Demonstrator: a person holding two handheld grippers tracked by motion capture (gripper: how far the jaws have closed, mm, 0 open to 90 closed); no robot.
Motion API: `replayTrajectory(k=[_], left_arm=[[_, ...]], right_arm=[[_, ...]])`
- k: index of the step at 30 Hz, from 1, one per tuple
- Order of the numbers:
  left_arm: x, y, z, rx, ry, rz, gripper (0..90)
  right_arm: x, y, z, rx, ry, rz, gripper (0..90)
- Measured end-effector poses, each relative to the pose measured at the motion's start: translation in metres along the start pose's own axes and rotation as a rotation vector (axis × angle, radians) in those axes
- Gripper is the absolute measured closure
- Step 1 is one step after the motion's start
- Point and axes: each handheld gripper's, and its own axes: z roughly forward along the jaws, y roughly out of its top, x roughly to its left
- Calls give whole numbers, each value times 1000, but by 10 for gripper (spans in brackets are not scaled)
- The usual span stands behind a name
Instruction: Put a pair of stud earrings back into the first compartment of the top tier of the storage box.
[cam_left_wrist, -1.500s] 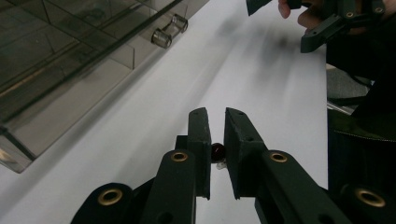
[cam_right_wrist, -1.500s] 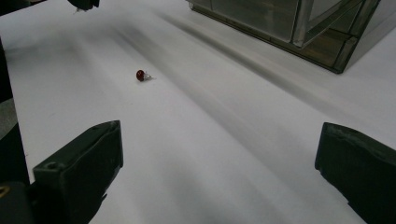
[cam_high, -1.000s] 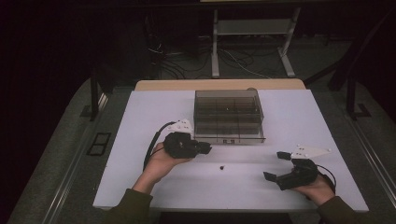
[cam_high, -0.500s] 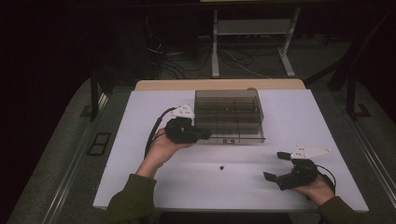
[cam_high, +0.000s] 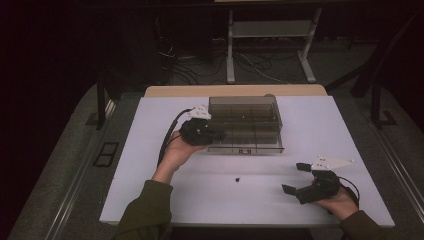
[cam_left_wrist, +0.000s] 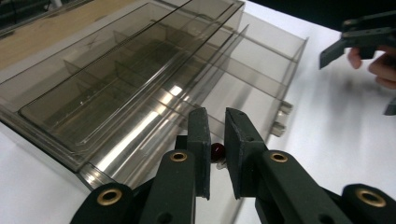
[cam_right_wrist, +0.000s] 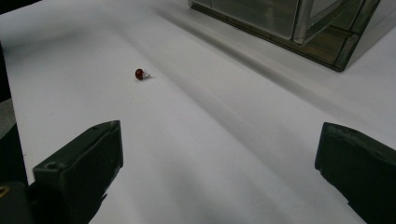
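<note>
at a white table (cam_high: 150, 165), a person works 2 hand-held grippers around 1 smoky clear compartment box (cam_high: 250, 117) sitting at 12 o'clock. the left gripper (cam_left_wrist: 215, 140), at the box's 9 o'clock edge, has its jaws nearly closed on 1 small dark-red bead (cam_left_wrist: 216, 151) held just above the box's near corner. a 2nd red bead with a silvery stub (cam_right_wrist: 141, 74) lies loose on the table at 6 o'clock of the box. the right gripper (cam_high: 300, 178), at 4 o'clock, rests with jaws spread wide, holding nothing.
</note>
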Motion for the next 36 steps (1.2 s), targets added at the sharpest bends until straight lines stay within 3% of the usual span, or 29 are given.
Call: replayTrajectory(k=[5,9,21,29,36], left_arm=[[3,-4,8,42,29,5,792],[4,-6,11,44,30,-5,759],[2,-4,1,-4,16,-43,653],[-13,-1,-15,-35,15,-46,534],[-28,-2,-25,-47,-13,-37,478]], right_arm=[[0,0,0,3,2,1,5],[0,0,0,3,2,0,5],[0,0,0,2,1,-1,5],[0,0,0,3,1,-1,5],[0,0,0,4,0,-1,5]])
